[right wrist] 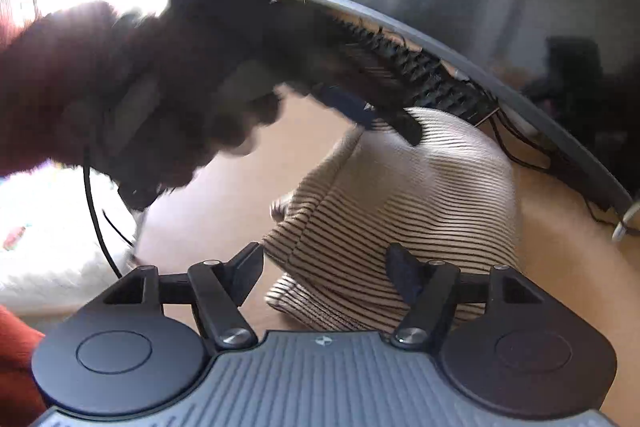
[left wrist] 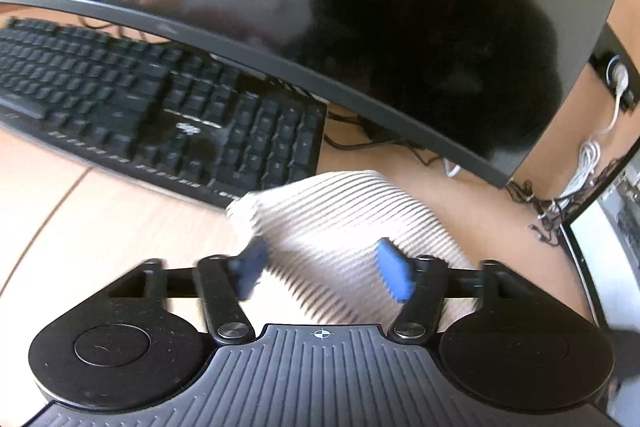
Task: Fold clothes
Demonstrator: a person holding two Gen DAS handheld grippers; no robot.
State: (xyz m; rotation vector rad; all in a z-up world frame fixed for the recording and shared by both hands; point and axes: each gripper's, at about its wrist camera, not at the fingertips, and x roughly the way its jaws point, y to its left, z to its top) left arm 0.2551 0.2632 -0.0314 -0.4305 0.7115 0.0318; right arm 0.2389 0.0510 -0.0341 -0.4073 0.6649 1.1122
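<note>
A white garment with thin dark stripes (left wrist: 340,223) lies bunched on the wooden desk (left wrist: 80,227), just in front of the keyboard. My left gripper (left wrist: 320,267) hovers over its near edge, open, blue pads (left wrist: 390,271) apart with cloth showing between them but not pinched. In the right wrist view the same striped garment (right wrist: 400,195) sits folded in a mound. My right gripper (right wrist: 328,275) is open above its near edge. The left gripper (right wrist: 360,107), held by a hand in a dark sleeve (right wrist: 100,87), reaches over the garment's far edge.
A black keyboard (left wrist: 152,99) lies at the back left under a curved dark monitor (left wrist: 320,7). Black cables (left wrist: 380,143) and a white cable (left wrist: 588,163) trail behind the garment at the right. A red cloth (right wrist: 16,355) shows at the lower left of the right wrist view.
</note>
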